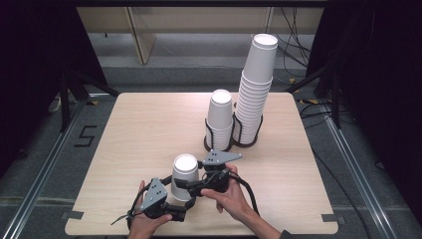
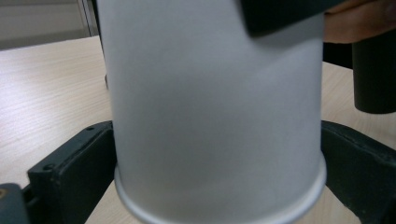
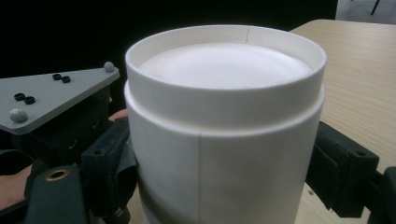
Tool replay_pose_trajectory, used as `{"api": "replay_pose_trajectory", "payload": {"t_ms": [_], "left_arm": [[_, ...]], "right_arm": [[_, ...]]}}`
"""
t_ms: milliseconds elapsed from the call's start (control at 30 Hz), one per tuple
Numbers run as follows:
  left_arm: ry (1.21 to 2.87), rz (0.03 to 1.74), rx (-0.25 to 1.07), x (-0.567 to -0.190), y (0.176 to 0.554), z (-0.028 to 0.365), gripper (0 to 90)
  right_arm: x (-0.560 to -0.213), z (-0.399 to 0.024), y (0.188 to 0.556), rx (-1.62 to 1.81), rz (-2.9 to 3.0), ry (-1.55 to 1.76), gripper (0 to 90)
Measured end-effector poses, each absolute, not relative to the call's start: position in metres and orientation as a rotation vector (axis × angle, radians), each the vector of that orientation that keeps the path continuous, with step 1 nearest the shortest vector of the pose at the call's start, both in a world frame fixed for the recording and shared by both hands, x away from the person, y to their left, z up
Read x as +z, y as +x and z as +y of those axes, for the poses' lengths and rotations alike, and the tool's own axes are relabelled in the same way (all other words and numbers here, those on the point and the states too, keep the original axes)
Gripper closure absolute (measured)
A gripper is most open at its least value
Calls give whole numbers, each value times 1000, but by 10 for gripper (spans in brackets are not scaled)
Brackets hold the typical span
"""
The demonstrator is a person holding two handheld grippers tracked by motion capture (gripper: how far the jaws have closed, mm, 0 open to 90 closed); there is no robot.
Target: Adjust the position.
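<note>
So we had one white paper cup (image 1: 184, 175) standing upside down on the wooden table (image 1: 139, 134), right between our two grippers near our edge. The left gripper (image 1: 175, 195) had its jaws around the cup's lower part, down by the rolled rim; the jaws stood about as wide as they go, hugging the wall on both sides, and we honestly couldn't tell if the pads were pressing or just sitting there. The right gripper (image 1: 185, 185) came in higher, jaws either side of the upper part just under the recessed bottom, looking closed on it. Our guess: the cup was pulled and set down, but it hadn't gone anywhere yet, so either stacking it or separating nested cups was left to do. Well beyond both grippers, two cup stacks (image 1: 249, 94) sat in black wire holders (image 1: 234, 142), one short, one tall and leaning. Cup itself was matte, smooth paper, tapered, with a vertical seam and a crisp ridge around the base. Table was pale wood grain laminate with rounded corners.
</note>
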State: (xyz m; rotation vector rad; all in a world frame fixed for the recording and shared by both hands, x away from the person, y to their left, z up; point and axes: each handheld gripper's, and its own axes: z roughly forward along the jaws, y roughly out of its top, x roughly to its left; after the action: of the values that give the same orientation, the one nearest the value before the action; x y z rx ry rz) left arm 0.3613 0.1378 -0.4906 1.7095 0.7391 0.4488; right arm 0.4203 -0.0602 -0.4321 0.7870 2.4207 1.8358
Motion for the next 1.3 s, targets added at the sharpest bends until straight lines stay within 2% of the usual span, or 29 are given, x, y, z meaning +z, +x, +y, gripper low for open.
{"api": "replay_pose_trajectory", "payload": {"t_ms": [300, 533, 1033, 1133, 1200, 1300], "left_arm": [[1718, 729, 452, -490, 361, 137, 39], [1808, 674, 445, -488, 361, 139, 84], [1986, 528, 458, -489, 357, 133, 86], [2029, 492, 466, -488, 357, 133, 86], [2025, 493, 469, -488, 356, 133, 83], [2008, 499, 463, -489, 356, 133, 72]], "right_arm": [[-432, -62, 420, 1843, 2436, 802, 193], [-430, -66, 423, 1812, 2492, 793, 160], [-414, -84, 427, 1699, 2633, 771, 174], [-415, -84, 426, 1654, 2671, 735, 198], [-416, -84, 425, 1671, 2695, 734, 247], [-416, -84, 424, 1672, 2692, 754, 253]]}}
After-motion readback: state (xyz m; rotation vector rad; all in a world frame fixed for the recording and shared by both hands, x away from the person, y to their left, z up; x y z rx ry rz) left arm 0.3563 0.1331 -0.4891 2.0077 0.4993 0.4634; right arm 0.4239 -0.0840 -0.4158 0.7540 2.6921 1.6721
